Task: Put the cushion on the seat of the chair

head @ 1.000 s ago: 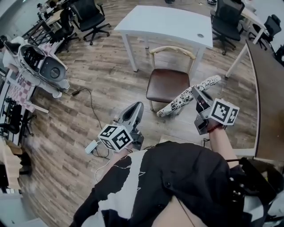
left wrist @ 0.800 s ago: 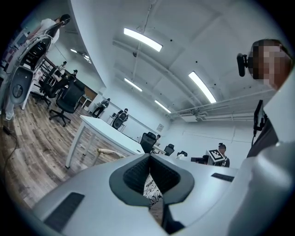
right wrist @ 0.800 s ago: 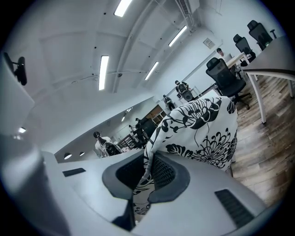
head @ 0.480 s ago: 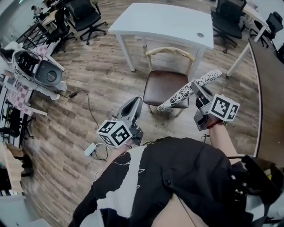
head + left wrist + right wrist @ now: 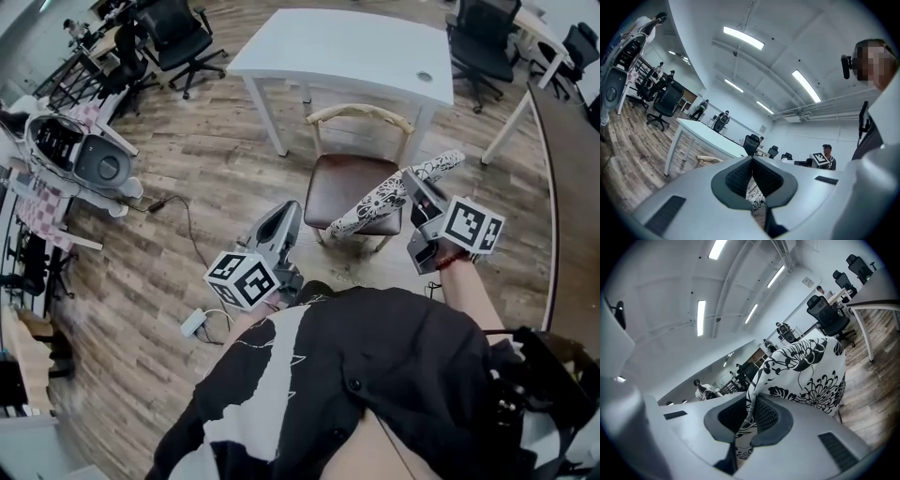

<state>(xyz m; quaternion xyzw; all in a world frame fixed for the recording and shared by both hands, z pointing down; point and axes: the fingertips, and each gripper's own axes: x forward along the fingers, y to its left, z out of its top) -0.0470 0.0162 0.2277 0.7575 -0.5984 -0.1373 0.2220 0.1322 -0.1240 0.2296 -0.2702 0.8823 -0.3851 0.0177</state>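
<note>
A wooden chair with a brown seat (image 5: 349, 180) and a pale curved backrest (image 5: 361, 114) stands in front of a white table. My right gripper (image 5: 412, 183) is shut on the edge of a white cushion with black flower print (image 5: 380, 200). The cushion hangs slanted over the seat's front right corner. In the right gripper view the cushion (image 5: 806, 376) rises from between the jaws of the right gripper (image 5: 752, 401). My left gripper (image 5: 286, 217) is left of the chair's front, shut and holding nothing. In the left gripper view the left gripper (image 5: 752, 159) points level toward the cushion (image 5: 755, 199).
The white table (image 5: 347, 47) is just behind the chair. Black office chairs (image 5: 187, 33) (image 5: 478, 42) stand further back. A cable with a white plug block (image 5: 194, 323) lies on the wood floor at the left. A dark desk edge (image 5: 562, 187) runs along the right.
Both grippers moved closer to the chair. The cushion, still held by the right gripper, went from beside the seat's front right to over that corner.
</note>
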